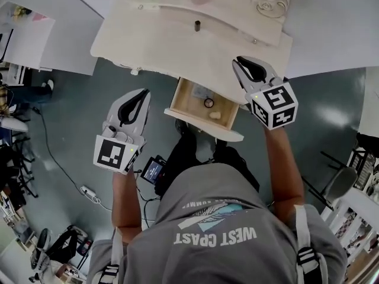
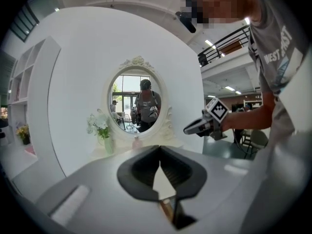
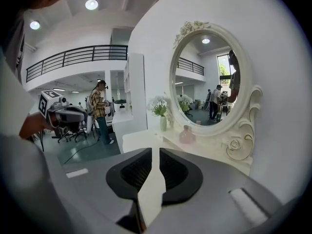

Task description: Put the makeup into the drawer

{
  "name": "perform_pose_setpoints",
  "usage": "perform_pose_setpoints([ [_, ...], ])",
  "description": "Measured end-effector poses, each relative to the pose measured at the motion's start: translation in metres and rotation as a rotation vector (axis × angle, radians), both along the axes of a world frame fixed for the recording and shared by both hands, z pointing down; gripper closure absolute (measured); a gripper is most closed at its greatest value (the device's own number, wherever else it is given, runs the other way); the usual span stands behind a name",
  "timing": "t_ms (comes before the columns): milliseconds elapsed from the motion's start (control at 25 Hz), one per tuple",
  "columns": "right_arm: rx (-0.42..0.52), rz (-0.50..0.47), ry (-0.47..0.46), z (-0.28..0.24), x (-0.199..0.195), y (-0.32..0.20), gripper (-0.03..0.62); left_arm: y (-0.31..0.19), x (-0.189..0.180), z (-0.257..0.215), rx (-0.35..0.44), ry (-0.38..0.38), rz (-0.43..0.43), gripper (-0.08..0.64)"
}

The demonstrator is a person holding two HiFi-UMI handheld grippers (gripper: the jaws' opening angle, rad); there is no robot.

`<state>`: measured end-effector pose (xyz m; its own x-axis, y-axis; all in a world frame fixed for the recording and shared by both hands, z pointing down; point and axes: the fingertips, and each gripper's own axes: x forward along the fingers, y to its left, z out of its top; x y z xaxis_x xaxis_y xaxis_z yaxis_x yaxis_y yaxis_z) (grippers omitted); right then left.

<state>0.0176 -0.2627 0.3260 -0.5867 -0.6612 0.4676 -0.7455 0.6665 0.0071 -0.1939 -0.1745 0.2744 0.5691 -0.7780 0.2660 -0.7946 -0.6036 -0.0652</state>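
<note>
A small dark makeup tube (image 1: 197, 25) stands upright on the cream vanity table (image 1: 160, 40). Below it the drawer (image 1: 177, 104) is pulled out; inside lie a round dark-rimmed compact (image 1: 208, 103) and a beige piece (image 1: 215, 115). My left gripper (image 1: 141, 94) hangs over the floor to the left of the drawer; its fingertips meet with nothing between them (image 2: 160, 149). My right gripper (image 1: 249, 65) is over the table's front right corner, beside the drawer. Its jaws stand a narrow slit apart and hold nothing (image 3: 155, 152).
On the vanity stand an oval mirror (image 3: 209, 82), a pink bottle (image 3: 186, 135) and a vase of white flowers (image 3: 163, 122). A power strip (image 1: 90, 193) and its cable lie on the floor at left. Chairs (image 1: 339, 185) stand at right. A person (image 3: 100, 112) stands behind.
</note>
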Motion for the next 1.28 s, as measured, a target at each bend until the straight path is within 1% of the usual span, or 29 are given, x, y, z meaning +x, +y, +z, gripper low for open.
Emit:
perform_pose_setpoints([
  [280,-0.022,-0.011,0.051,0.039,-0.030,-0.058,0.518,-0.033,-0.024,0.030,-0.043,0.003,0.009,0.558],
  [760,-0.091,0.000,0.092,0.128,-0.065,-0.145,0.470,-0.060,-0.048,0.085,-0.118,-0.010,0.004,0.558],
  [920,-0.118,0.008,0.101,0.162,-0.071,-0.171,0.446,-0.065,-0.052,0.108,-0.172,-0.019,-0.002,0.558],
  [1080,-0.150,0.017,0.114,0.194,-0.078,-0.188,0.434,-0.072,-0.054,0.118,-0.164,-0.007,-0.007,0.558],
  [1280,-0.167,0.032,0.131,0.223,-0.084,-0.207,0.425,-0.080,-0.057,0.134,-0.181,0.005,-0.015,0.558],
])
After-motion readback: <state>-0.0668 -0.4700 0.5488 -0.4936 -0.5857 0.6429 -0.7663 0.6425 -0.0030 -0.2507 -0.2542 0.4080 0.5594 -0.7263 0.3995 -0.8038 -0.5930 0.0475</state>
